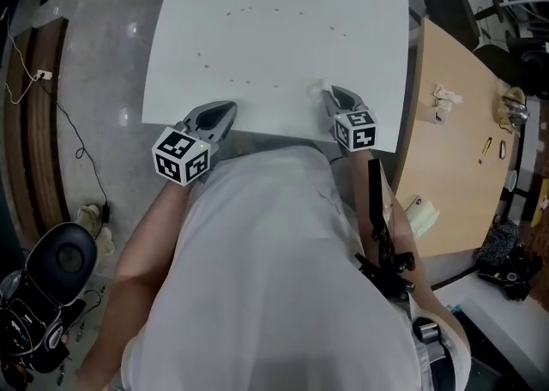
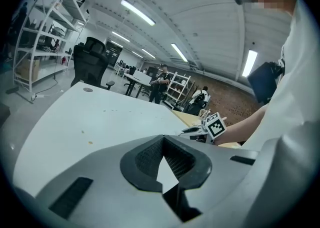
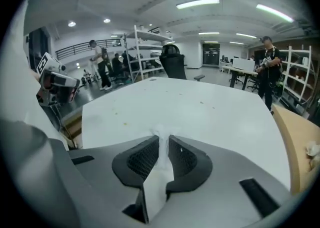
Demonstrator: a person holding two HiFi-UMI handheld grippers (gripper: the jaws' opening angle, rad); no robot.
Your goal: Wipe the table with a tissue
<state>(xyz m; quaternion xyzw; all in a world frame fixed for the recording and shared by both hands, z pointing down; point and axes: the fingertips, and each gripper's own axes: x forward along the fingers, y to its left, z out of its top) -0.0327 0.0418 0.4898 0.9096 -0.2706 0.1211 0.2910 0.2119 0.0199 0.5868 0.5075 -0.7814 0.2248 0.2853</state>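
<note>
**A:** What is showing in the head view?

**B:** A person is standing at the near edge of a white table [image 1: 274, 38], holding one tool in each hand. The left gripper [image 1: 226, 110] is pointing in over the near edge, towards the left. The right gripper [image 1: 329, 92] is reaching a little further in, over to the right. A tissue [image 1: 318, 88] is poking out at the right gripper's tip, low over the tabletop, though I cannot tell whether it is touching. Small crumbs [image 1: 249, 12] are lying in a loose ring further in, apart from the tissue. A wooden table [image 1: 455, 158] is standing against the white one's right side.

**A:** And the left gripper view?

**B:** Its jaws are meeting at the tips and pinching nothing. Only a triangle of white tabletop is showing through the gap behind the tips. The other tool's marker cube [image 2: 215, 125] is showing off to the right, near the table edge.

**A:** What is the right gripper view showing?

**B:** Those jaws are pressing in on the tissue, closed down to a narrow slot. The white sheet is running up between the ribbed pads [image 3: 144, 158]. A small tuft is sticking out past the tips, over the near part of the table. A few specks are dotting the surface ahead of it.
</note>
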